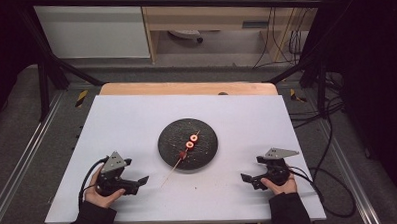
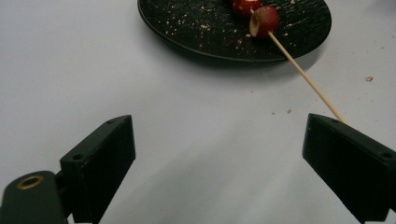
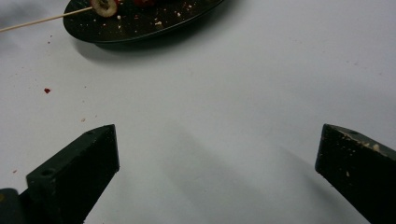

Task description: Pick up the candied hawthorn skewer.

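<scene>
Lying between both tongs point(image 1: 134, 183) point(image 1: 250, 180): skewer point(image 1: 183, 155) on plate point(image 1: 208, 149).

grey floor point(image 1: 17, 143), perhaps wooden shelving point(image 1: 208, 16)

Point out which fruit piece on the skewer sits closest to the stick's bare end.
The dark red piece, lowest on the skewer at the black plate's near-left edge. The other two pieces are ring-shaped, with pale centres, farther up.

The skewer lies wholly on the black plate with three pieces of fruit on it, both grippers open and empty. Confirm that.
Not wholly: the high view shows the skewer with its bare stick end running off the black plate onto the table. The rest stands.
</scene>
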A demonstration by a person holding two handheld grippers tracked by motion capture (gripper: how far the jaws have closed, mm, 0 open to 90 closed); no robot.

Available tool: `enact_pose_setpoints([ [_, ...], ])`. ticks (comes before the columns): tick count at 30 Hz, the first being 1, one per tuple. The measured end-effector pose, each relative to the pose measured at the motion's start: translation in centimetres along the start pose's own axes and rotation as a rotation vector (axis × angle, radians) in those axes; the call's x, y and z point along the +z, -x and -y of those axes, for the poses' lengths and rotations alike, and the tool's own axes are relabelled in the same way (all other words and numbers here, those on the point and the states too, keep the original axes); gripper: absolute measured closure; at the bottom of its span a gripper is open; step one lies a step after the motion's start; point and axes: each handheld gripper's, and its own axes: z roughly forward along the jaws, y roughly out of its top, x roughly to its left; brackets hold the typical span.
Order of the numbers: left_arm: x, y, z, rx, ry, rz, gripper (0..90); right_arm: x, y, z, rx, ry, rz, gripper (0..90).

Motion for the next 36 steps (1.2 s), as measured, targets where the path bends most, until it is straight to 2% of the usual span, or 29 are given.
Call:
enact_pose_setpoints([
  [7,0.0,0.6,-1.1,-0.007,0.007,0.005,9.9,-0.1,0.0,0.0,-0.001,0.002,0.002,0.5],
  [11,0.4,1.0,-2.0,-0.009,-0.005,0.005,10.5,-0.1,0.0,0.0,-0.002,0.001,0.003,0.5],
  [17,1.2,2.1,-3.4,0.009,-0.033,0.002,13.8,-0.1,0.0,-0.1,-0.002,0.000,0.004,0.5],
  [24,2.8,3.7,-5.0,0.033,-0.091,0.007,21.9,-0.1,0.0,-0.1,-0.001,-0.001,0.003,0.5],
  [36,5.7,5.5,-5.8,0.001,-0.224,0.051,45.7,-0.1,0.0,-0.1,0.000,-0.003,0.001,0.5],
])
